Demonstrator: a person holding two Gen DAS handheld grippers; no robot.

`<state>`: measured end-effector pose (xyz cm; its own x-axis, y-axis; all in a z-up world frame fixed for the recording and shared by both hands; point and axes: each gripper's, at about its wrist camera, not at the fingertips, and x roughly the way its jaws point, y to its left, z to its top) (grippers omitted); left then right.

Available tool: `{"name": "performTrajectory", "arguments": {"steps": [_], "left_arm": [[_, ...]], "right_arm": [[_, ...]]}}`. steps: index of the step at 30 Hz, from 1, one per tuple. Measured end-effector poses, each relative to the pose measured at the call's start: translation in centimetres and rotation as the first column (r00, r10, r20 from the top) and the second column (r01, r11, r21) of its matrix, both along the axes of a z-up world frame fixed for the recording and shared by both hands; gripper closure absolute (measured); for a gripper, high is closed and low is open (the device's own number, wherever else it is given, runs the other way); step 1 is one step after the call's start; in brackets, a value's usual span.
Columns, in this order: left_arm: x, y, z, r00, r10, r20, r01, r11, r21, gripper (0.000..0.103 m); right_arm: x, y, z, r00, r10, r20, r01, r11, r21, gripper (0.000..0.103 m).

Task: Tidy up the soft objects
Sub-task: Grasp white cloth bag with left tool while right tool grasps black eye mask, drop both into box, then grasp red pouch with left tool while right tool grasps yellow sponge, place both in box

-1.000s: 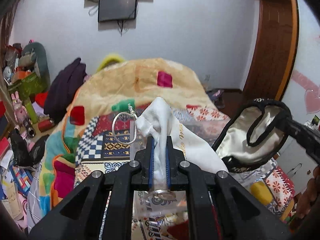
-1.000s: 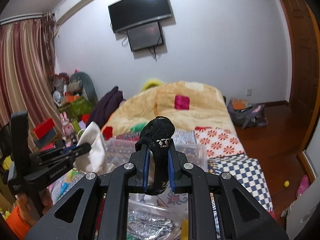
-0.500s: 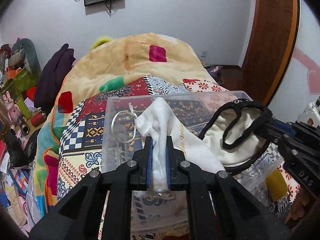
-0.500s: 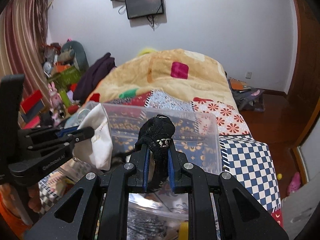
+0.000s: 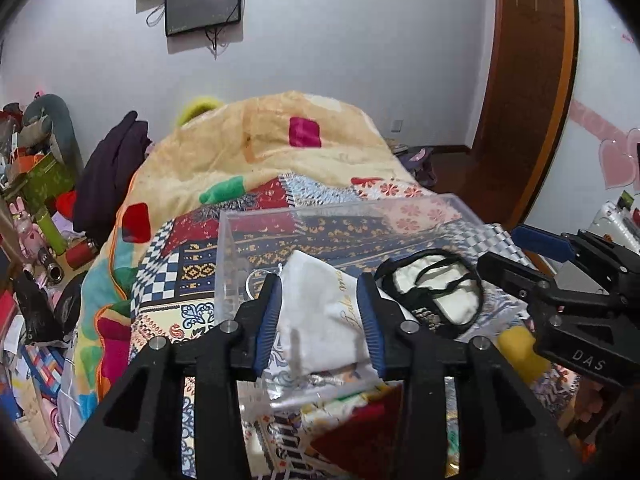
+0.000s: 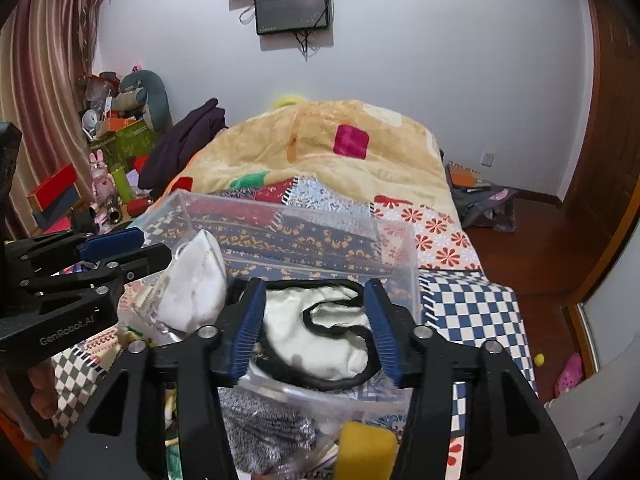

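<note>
Left gripper (image 5: 320, 312): your jaws have just been opening and stand apart; the white drawstring pouch (image 5: 320, 320) lies between the blue pads, which no longer press on it.
Right gripper (image 6: 314, 324): yours has likewise just been opening — its jaws stand apart, with the cream pouch with black trim (image 6: 316, 344) between them, not pinched.
White drawstring pouch: it rests inside the clear plastic box (image 5: 248, 256), toward the box's left side, with gold script on its cloth and a metal ring (image 5: 256, 284) at its far left corner.
Cream pouch with black trim: it lies in the same box, just to the right of the white one — whether the 2 touch, you cannot tell.
Clear plastic box: it sits on the patchwork bedspread (image 5: 176, 264).
Yellow sponge (image 6: 366, 452): it lies beside the box's near wall, under your right gripper, next to a grey knitted piece (image 6: 264, 432).
</note>
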<state>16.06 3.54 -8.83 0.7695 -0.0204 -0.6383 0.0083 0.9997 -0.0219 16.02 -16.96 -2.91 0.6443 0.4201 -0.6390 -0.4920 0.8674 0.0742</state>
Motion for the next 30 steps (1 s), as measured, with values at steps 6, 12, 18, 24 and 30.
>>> {"name": "performTrajectory", "arguments": {"steps": [6,12,18,24,30], "left_arm": [[-3.2,-0.6,2.8,0.995,-0.016,0.096,0.018,1.000,-0.018,0.041],[-5.6,-1.3,3.2,0.991,-0.033,0.128,0.037,0.999,-0.031,0.031],[-6.5,-1.8,0.0,0.998,-0.037,0.057,0.040,0.998,-0.041,0.031],[-6.8,-1.7,-3.5,0.999,-0.037,-0.037,0.034,0.997,-0.075,0.031],[-7.3,-1.5,-5.2,0.997,-0.039,-0.069,0.033,0.996,-0.082,0.044]], "right_arm": [[-2.0,-1.0,2.3,0.997,-0.007,0.074,0.005,1.000,0.014,0.038],[-3.9,-2.7,3.4,0.992,-0.027,0.121,0.025,1.000,0.018,0.026],[-5.1,-4.1,0.9,0.996,-0.039,0.079,0.042,0.999,-0.034,0.022],[-4.2,-5.2,-3.7,0.996,-0.059,-0.070,0.056,0.997,-0.054,0.022],[-3.1,-5.2,-6.9,0.982,-0.051,-0.181,0.043,0.998,-0.047,0.030]]}}
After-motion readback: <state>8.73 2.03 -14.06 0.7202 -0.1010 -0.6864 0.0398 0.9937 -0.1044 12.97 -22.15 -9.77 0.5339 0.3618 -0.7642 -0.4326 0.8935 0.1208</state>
